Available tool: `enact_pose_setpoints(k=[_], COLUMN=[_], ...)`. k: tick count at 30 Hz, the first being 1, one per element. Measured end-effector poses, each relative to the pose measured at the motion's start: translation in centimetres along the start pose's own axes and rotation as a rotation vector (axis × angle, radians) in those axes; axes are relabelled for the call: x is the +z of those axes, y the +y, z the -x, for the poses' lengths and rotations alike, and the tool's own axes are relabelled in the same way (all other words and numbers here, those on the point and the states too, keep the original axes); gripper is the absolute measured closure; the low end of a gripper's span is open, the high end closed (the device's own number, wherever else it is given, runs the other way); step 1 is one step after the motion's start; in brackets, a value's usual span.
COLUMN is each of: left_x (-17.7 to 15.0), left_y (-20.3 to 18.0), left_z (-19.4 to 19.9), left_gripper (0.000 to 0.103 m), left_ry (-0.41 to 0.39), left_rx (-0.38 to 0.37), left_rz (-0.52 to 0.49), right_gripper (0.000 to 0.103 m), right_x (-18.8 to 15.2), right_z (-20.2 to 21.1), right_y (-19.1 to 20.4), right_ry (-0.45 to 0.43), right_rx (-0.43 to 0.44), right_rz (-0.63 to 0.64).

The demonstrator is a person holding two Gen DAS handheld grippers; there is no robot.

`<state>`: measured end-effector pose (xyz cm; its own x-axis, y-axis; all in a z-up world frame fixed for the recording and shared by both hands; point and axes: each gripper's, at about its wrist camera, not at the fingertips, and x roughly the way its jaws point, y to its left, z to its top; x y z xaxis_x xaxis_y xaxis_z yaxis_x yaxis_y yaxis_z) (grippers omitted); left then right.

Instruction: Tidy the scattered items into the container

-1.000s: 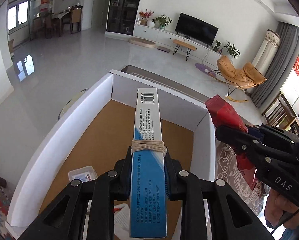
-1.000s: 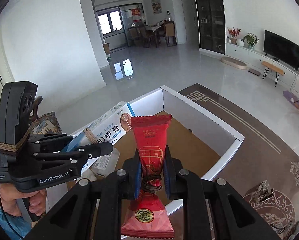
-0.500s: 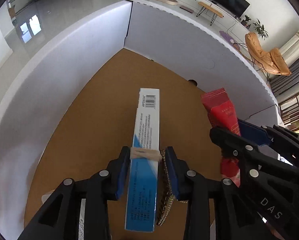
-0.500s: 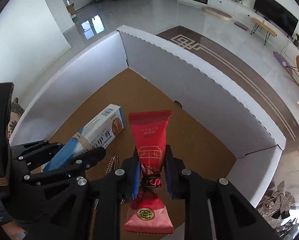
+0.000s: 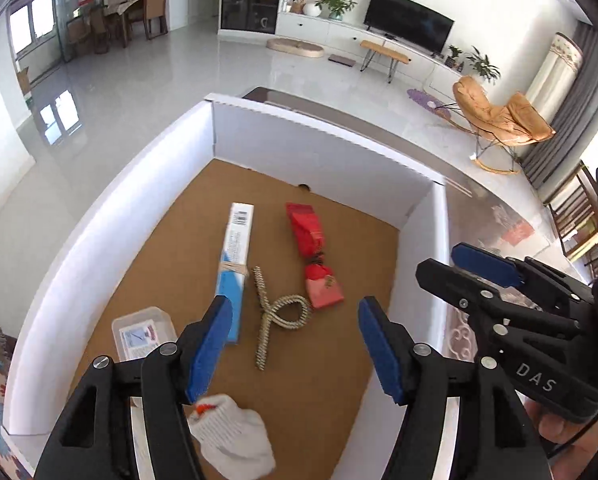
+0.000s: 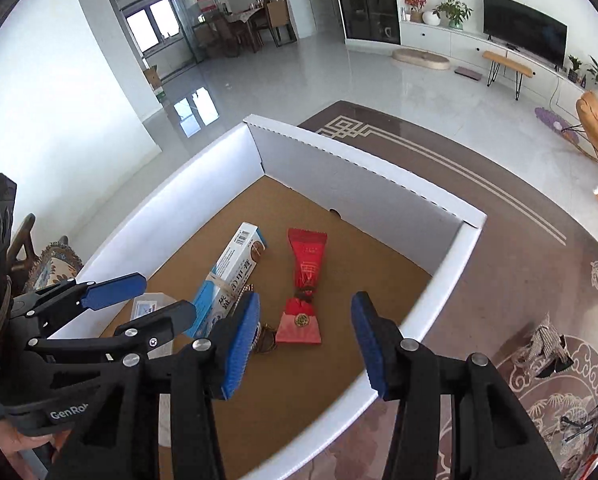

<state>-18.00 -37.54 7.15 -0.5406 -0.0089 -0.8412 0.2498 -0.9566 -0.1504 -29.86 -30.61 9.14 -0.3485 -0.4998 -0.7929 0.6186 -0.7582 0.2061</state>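
A white cardboard box (image 5: 111, 232) (image 6: 379, 176) with a brown floor holds the items. On that floor lie a blue and white toothpaste carton (image 5: 235, 264) (image 6: 235, 268), a red snack packet (image 5: 313, 256) (image 6: 305, 280), a coiled metal spring (image 5: 277, 308), a small clear plastic case (image 5: 143, 332) and a white rolled cloth (image 5: 235, 436). My left gripper (image 5: 295, 344) hangs above the box floor, jaws opening, nothing between them. Over the packet, my right gripper (image 6: 305, 340) is likewise opening and empty. Each gripper shows in the other's view (image 5: 475, 276) (image 6: 139, 300).
The box stands on a patterned table top (image 6: 519, 280). Folded glasses (image 6: 547, 344) and small objects lie on the table at the right. A hand (image 5: 559, 428) grips the right tool. A living room with tiled floor lies beyond.
Both grippers let go: the toothpaste carton and the red packet now lie flat on the box floor. Both grippers have pulled back and up, jaws wider.
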Motion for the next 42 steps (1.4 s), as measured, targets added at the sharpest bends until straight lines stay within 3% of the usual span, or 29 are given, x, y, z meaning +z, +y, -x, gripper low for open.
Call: enact_pose_setpoints(k=[3, 6, 10, 13, 16, 19, 22, 23, 28, 42], left_x=[-4.1, -8.9, -15.2, -19.3, -21.2, -22.5, -22.6, -22.5, -21.7, -21.7], left_y=[-5.1, -11.0, -18.2, -23.5, -27.1, -29.6, -31.5, -31.8, -31.7, -31.6], left_z=[3.2, 4.0, 0.5, -2.9, -5.5, -6.3, -7.2, -7.5, -8.1, -8.2], left_gripper=[0.02, 0.019, 0.019, 0.019, 0.019, 0.018, 0.01, 0.0, 0.0, 0.0], left_ry=[-0.049, -0.058, -0.022, 0.017, 0.026, -0.024, -0.048, -0.044, -0.03, -0.034], left_rx=[-0.063, -0.145, -0.208, -0.227, -0.222, -0.185, -0.115, -0.096, -0.115, -0.11], left_rz=[-0.091, -0.165, -0.223, -0.26, -0.281, -0.325, -0.416, -0.439, -0.434, -0.431], right_gripper=[0.054, 0.054, 0.054, 0.054, 0.054, 0.054, 0.051, 0.048, 0.027, 0.025], right_x=[-6.6, -15.0, -26.5, -33.2, -37.7, -41.2, -42.1, -42.1, -40.6, -39.9], right_z=[5.4, 9.6, 14.3, 18.0, 20.4, 21.5, 22.0, 21.9, 21.3, 20.4], right_y=[-3.3, -7.3, -13.4, -17.1, -20.4, -23.3, -24.4, -24.7, -25.3, -25.3], right_ry=[-0.081, -0.112, -0.112, -0.111, -0.1, -0.079, -0.088, -0.091, -0.078, -0.077], right_rx=[-0.011, -0.13, -0.301, -0.398, -0.463, -0.498, -0.523, -0.524, -0.502, -0.504], right_rz=[-0.018, -0.025, -0.108, -0.194, -0.266, -0.336, -0.337, -0.335, -0.334, -0.33])
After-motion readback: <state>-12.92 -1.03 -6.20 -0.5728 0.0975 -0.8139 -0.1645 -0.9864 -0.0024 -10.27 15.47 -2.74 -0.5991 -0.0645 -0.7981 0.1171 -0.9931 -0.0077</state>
